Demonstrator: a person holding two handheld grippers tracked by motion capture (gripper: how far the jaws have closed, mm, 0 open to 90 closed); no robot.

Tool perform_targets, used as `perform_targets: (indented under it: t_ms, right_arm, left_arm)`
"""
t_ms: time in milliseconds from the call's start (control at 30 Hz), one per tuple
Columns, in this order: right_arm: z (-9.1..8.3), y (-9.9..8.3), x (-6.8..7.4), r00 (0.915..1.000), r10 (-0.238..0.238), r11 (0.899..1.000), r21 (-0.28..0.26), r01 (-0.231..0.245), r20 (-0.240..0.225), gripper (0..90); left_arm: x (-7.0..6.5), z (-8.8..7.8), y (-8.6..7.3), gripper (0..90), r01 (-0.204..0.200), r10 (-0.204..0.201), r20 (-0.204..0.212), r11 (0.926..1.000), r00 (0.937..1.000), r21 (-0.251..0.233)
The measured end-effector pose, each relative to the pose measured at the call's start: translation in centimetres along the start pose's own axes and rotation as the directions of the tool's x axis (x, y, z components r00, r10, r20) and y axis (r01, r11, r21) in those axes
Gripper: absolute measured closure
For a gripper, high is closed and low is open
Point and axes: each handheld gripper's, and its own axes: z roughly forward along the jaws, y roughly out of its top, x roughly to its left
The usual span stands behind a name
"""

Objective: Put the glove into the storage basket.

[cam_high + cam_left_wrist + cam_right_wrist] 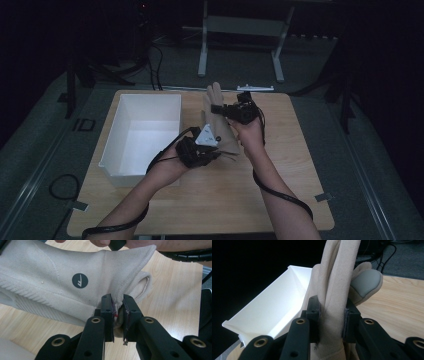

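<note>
Glove (216,117), one only, of beige fleece, is held above the middle of the wooden table (290,165), stretched between two grippers and just to the right of the single white bin (142,132). Nearest to the person, the left gripper (212,154) has its jaws pressed together on the cuff edge of the glove (62,285); the left gripper view shows the fabric pinched between the pads, a round dark logo (80,280) on the cuff and a ribbed band, which the high view is too small to give. Farther off, the right gripper (216,108) pinches the finger end; in the right gripper view the glove (337,290) rises between the jaws, with a grey pad (366,285) on one fingertip, and the white bin (272,307) stands behind it at the left. Beyond the table, the high view shows a dark room with grey carpet (40,150), black cables and the pale metal legs of a stand (240,45) at the far side.
</note>
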Motion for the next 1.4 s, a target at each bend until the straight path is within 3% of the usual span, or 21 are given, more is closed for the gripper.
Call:
perform_targets:
  t_ms: [600, 1400]
  right_arm:
    - [3.6, 3.3, 5.2, 0.9964, -0.071, 0.998, -0.002, 0.071, -0.047, 72.6]
    - [8.2, 4.6, 8.4, 0.9925, -0.083, 0.996, 0.028, 0.086, -0.089, 72.5]
  left_arm:
    - [2.1, -5.1, -1.9, 81.8, 0.039, -0.039, -0.059, 0.9992, 0.9975, -0.007]
    - [4.1, -8.9, -5.4, 81.7, 0.084, -0.082, -0.116, 0.9965, 0.9899, 0.009]
